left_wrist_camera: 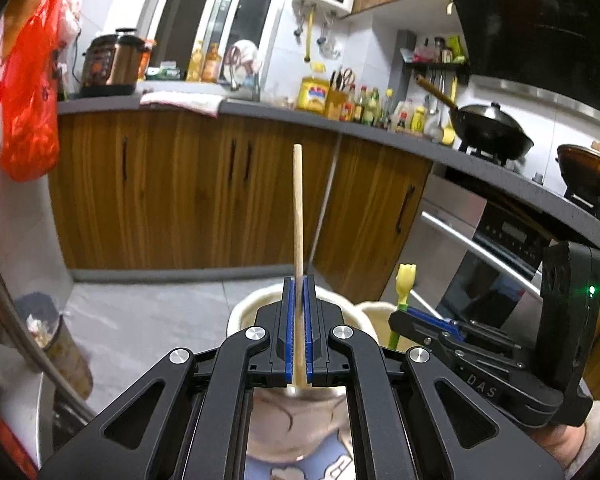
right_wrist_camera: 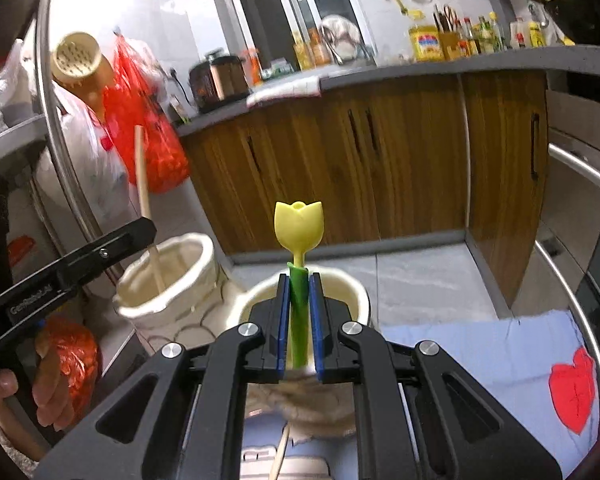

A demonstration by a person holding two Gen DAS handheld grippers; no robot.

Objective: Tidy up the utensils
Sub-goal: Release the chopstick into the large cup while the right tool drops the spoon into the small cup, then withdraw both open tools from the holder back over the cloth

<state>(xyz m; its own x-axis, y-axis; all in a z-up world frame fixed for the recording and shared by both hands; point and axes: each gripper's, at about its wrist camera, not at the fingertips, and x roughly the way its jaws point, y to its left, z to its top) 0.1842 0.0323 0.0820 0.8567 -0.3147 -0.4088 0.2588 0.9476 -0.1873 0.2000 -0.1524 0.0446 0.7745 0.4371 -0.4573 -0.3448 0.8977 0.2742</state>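
In the left wrist view my left gripper (left_wrist_camera: 299, 294) is shut on a thin wooden stick (left_wrist_camera: 297, 208) that stands upright, its lower end over a cream ceramic cup (left_wrist_camera: 242, 314). The right wrist view shows that stick (right_wrist_camera: 143, 184) reaching down into the left cup (right_wrist_camera: 188, 276), with the left gripper (right_wrist_camera: 146, 230) clamped on it just above the rim. My right gripper (right_wrist_camera: 299, 294) is shut on the green stem of a yellow tulip-topped utensil (right_wrist_camera: 299, 224), held upright over a second cream cup (right_wrist_camera: 354, 294). The right gripper (left_wrist_camera: 410, 318) and tulip utensil (left_wrist_camera: 405, 280) also show at the right of the left wrist view.
Both cups stand on a light blue cloth (right_wrist_camera: 480, 344) with a red heart. Wooden cabinets (left_wrist_camera: 180, 184) and a grey counter run behind. An oven handle (left_wrist_camera: 480, 252) is at the right, a red bag (left_wrist_camera: 30, 96) and a bin (left_wrist_camera: 48, 320) at the left. A hand (right_wrist_camera: 44, 384) holds the left gripper.
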